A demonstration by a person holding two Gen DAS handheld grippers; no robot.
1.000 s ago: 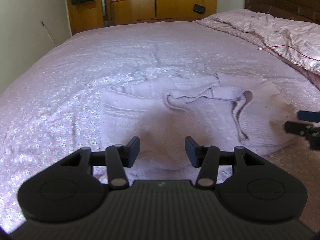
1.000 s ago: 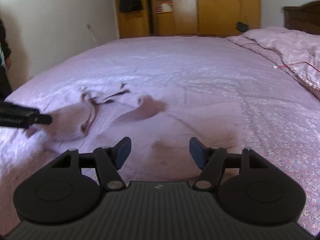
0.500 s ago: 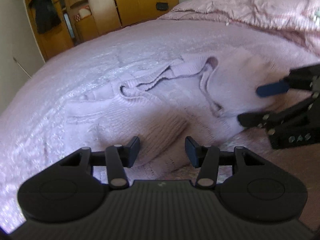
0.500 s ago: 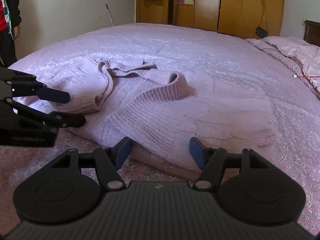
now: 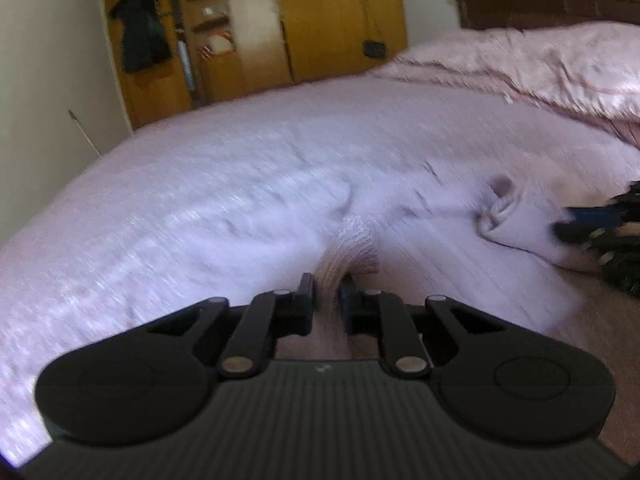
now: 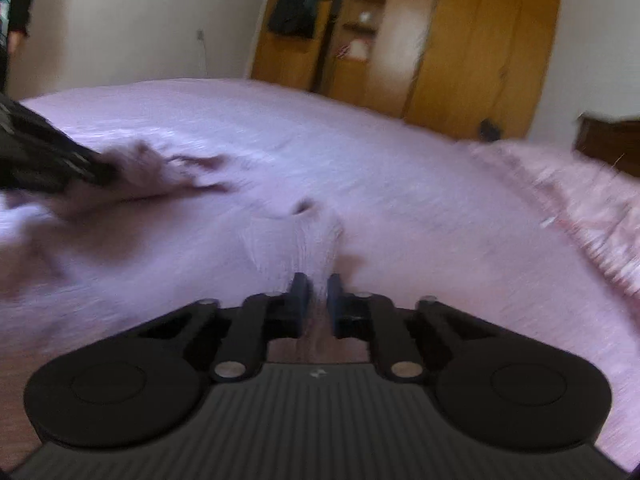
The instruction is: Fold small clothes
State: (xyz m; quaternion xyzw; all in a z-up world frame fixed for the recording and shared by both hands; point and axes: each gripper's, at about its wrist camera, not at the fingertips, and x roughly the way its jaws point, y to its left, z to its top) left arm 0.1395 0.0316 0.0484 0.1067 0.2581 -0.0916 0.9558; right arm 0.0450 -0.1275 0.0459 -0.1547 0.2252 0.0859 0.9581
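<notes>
A small lilac knitted sweater [image 5: 424,236] lies crumpled on the bed, blurred by motion. My left gripper [image 5: 327,285] is closing its jaws on a raised fold of the knit near the hem, and the pads press the fabric. My right gripper [image 6: 318,286] is closing too, with a bunched ridge of the sweater [image 6: 296,236] squeezed between its pads. Each gripper shows in the other view: the right gripper [image 5: 592,224] at the sweater's right edge, the left gripper [image 6: 80,168] at its left edge.
The bed [image 5: 180,200] has a pale floral cover that stretches far beyond the sweater. A pink quilt [image 5: 540,64] is heaped against the dark headboard. A wooden wardrobe [image 5: 280,32] stands behind, and a person [image 6: 16,0] stands at the far left.
Both grippers went from wide open over the sweater's near edge to clamped on folds of the knit. Both views have rolled and blurred, and the fabric is pulled up at each grip.
</notes>
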